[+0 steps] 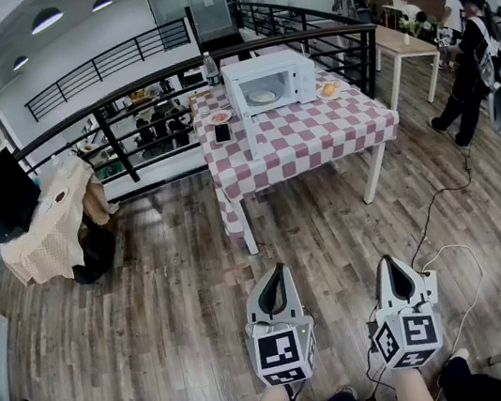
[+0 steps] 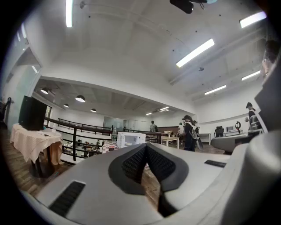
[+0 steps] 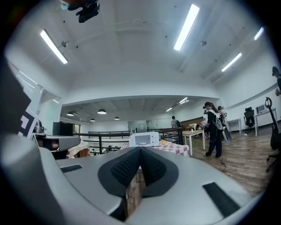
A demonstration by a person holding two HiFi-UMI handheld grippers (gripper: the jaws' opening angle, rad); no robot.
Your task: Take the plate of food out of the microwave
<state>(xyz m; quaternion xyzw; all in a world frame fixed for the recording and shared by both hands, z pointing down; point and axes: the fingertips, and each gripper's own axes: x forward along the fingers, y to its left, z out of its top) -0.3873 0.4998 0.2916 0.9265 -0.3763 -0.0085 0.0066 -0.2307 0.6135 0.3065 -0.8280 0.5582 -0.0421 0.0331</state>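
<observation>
At your far left a dark screen (image 1: 3, 196) stands behind a small table draped in a yellowish cloth (image 1: 51, 233). Your left gripper (image 1: 280, 273) is low in the head view, over bare wooden floor (image 1: 154, 306). Its jaws are pressed together with nothing between them.

Well ahead of you, against the black railing (image 1: 105, 124), is the table with the red-and-white checked cloth (image 1: 307, 138). On its left part are a clear bottle (image 1: 210, 68) at the back, a small plate (image 1: 219, 116) and a dark phone (image 1: 222, 133) nearer you. The white microwave (image 1: 291, 74) sits toward the back of that table. The plate of food (image 1: 262, 97) is inside it, pale and round in the oven's front. Both grippers are well apart from it. Just to the right of the microwave, a second plate with something orange (image 1: 329, 90) rests on the cloth.

Your right gripper (image 1: 386, 262) is beside the left one, also closed tight and empty. A thin cable (image 1: 432, 207) trails across the floor to its right. Farther right, a person in black (image 1: 469, 72) stands near a wooden table (image 1: 400, 42).
</observation>
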